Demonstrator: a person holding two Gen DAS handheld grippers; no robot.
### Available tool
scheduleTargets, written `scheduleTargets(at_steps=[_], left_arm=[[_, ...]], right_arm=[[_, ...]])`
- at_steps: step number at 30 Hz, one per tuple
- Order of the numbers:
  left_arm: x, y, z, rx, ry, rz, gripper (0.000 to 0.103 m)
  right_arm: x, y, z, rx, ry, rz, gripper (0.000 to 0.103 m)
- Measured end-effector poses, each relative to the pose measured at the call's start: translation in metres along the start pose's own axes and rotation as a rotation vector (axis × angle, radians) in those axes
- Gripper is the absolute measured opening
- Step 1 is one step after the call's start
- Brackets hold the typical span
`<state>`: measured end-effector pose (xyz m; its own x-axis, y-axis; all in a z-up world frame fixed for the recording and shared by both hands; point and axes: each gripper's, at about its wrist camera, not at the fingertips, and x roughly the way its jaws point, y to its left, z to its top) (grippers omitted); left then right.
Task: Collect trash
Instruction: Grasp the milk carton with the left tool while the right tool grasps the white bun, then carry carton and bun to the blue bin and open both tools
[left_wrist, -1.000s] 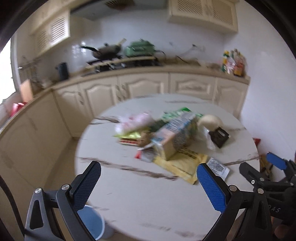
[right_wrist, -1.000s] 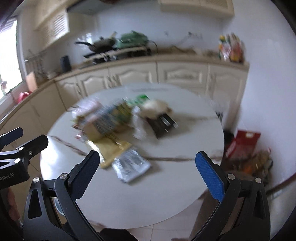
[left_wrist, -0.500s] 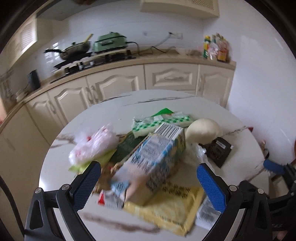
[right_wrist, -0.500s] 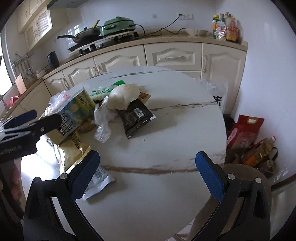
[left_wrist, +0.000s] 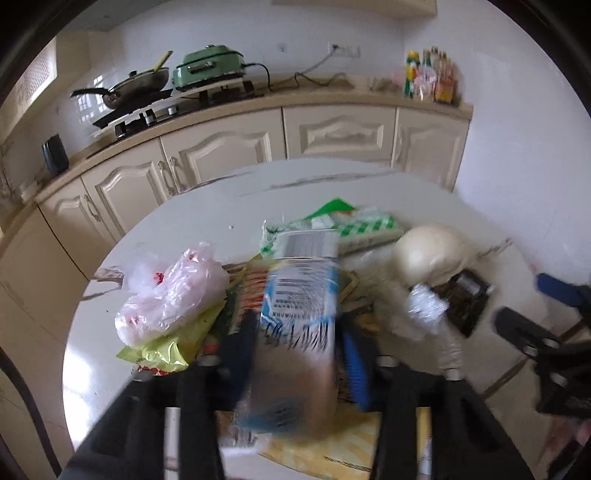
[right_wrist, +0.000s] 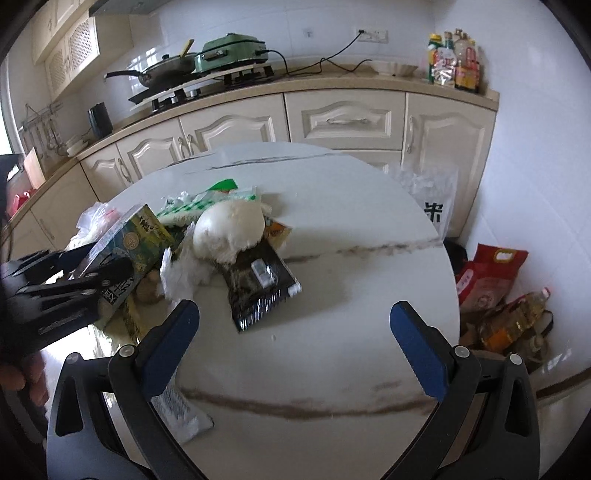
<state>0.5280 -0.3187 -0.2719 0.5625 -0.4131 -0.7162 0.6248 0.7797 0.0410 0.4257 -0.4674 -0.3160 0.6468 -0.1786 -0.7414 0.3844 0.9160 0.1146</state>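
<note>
Since the earlier frame the left gripper has been brought in & its jaws closed on the drink carton atop the trash pile on the table, right gripper wide open w/ nothing held; carton could be crushed or slipped if squeezed off-centre.

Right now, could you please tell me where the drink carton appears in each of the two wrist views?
Left wrist view: the drink carton fills the lower centre, between the left gripper fingers, which have just been closing on it.
Right wrist view: it sits at the left edge, tilted, with the left gripper on it.
Shared landmark: the pale round lump to the carton's right.
</note>
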Motion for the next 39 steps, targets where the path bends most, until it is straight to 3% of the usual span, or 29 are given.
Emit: scheduleTargets(at_steps=[7,17,20,22,23,30,39], left_arm=[[-0.016,0.013,-0.006,-0.043,-0.074,-0.031,0.034],[-0.070,0.043,-0.035,-0.098,-0.136,-0.057,0.034],[-0.082,0.048,-0.040,-0.110,-0.142,-0.068,0.034],[-0.090,0.053,-0.042,-0.121,-0.145,-0.073,0.034],[-0.094,0.055,-0.045,-0.123,-0.145,-0.071,0.034],[-0.123,0.073,-0.053,-0.163,-0.156,-0.069,0.034],[-0.177,0.105,-0.087,-0.222,-0.197,-0.035,0.034]], right_arm=[[0.025,0.013,0.032,-0.059,-0.007,-0.002,0.103],[0.066,0.036,0.055,-0.212,0.044,0.096,0.102],[0.072,0.034,0.056,-0.214,0.065,0.132,0.084],[0.076,0.032,0.054,-0.209,0.076,0.159,0.060],[0.076,0.031,0.053,-0.209,0.079,0.156,0.057],[0.058,0.019,0.055,-0.166,0.026,0.168,0.044],[0.008,0.014,0.061,-0.098,-0.092,0.111,0.042]])
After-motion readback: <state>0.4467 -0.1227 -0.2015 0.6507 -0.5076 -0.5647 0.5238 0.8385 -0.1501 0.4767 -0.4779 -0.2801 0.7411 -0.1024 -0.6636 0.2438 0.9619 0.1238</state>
